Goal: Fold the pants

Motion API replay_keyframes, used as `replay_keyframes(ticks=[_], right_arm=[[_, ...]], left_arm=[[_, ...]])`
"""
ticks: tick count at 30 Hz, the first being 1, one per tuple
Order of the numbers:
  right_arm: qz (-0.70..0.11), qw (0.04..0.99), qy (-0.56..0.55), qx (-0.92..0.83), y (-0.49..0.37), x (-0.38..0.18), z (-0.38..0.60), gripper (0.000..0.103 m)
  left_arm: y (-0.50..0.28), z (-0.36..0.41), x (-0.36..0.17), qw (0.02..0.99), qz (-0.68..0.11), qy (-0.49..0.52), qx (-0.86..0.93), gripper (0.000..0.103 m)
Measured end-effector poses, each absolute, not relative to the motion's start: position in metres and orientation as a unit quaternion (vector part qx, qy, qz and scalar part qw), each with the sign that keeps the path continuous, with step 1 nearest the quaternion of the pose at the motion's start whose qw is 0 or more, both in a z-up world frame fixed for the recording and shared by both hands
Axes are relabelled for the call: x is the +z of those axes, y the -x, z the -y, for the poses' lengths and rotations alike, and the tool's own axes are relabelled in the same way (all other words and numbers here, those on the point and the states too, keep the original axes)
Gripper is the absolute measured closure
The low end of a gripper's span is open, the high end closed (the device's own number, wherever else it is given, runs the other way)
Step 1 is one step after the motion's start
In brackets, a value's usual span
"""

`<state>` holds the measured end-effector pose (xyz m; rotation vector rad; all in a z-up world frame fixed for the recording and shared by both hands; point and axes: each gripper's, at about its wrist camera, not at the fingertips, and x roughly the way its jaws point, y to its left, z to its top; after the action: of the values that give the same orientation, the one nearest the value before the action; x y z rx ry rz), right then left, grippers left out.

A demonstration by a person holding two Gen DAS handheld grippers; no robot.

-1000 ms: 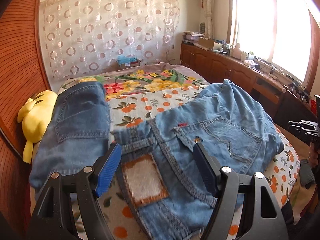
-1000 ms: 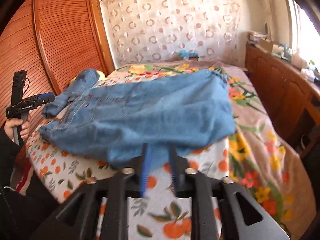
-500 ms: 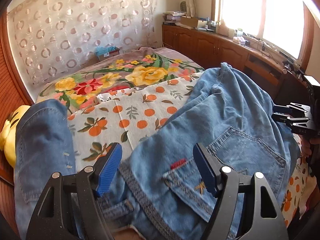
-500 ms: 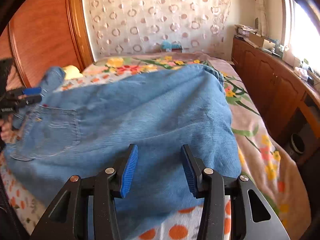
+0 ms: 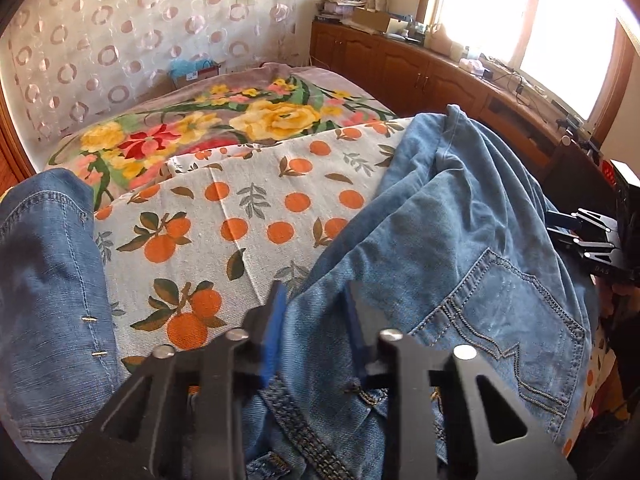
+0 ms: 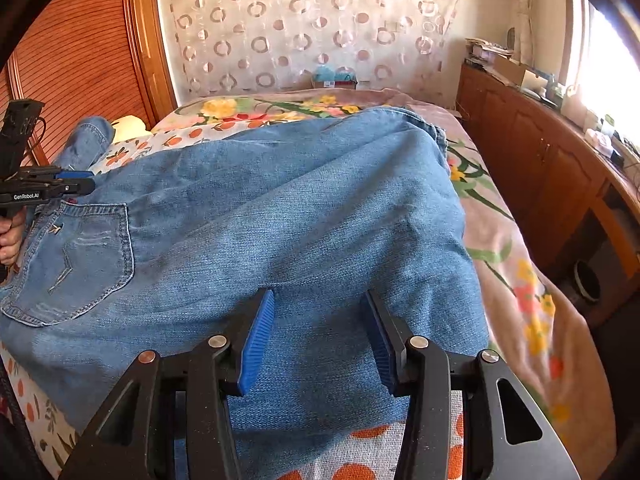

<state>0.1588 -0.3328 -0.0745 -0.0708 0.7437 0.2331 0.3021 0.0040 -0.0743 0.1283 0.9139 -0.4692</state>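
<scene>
We see the jeans [image 5: 460, 240] spread on the bed [image 5: 248, 216]. Our left tool [image 5: 314, 320] has just been closing and pinches denim near the waistband at 6 o'clock. Our right tool [image 6: 320, 332] stands spread over a leg.

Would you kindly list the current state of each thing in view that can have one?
jeans: unfolded, spread rumpled across the bed, back pocket up.
left gripper: jaws just closing, denim near the waistband between them; grip not confirmed.
right gripper: open, over the denim.
cabinet doors: shut.
curtain: drawn.
</scene>
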Motion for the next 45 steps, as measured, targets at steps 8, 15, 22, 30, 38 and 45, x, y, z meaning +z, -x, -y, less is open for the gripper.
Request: replay_keyframes(ticks=[8, 15, 22, 30, 38, 45], right_arm=[[-0.359, 0.927, 0.030, 0.107, -0.160, -0.076, 0.337, 0.055], [-0.356, 0.929, 0.020, 0.098, -0.159, -0.077, 0.341, 0.055], [-0.356, 0.930, 0.017, 0.095, -0.159, -0.077, 0.340, 0.055], [-0.355, 0.930, 0.014, 0.090, -0.160, -0.075, 0.343, 0.055], [-0.354, 0.931, 0.010, 0.086, -0.161, -0.075, 0.344, 0.055], [-0.349, 0.934, -0.008, 0.075, -0.156, -0.074, 0.361, 0.055]], left_arm=[[-0.288, -0.016, -0.052, 0.899, -0.392, -0.052, -0.189, 0.097], [-0.291, -0.027, -0.054, 0.902, -0.399, -0.048, -0.157, 0.097], [-0.288, -0.026, -0.047, 0.905, -0.394, -0.035, -0.157, 0.091], [-0.272, -0.010, -0.028, 0.913, -0.359, -0.018, -0.191, 0.034], [-0.261, 0.022, -0.035, 0.904, -0.365, -0.020, -0.220, 0.022], [-0.253, 0.037, -0.059, 0.896, -0.382, -0.043, -0.223, 0.022]])
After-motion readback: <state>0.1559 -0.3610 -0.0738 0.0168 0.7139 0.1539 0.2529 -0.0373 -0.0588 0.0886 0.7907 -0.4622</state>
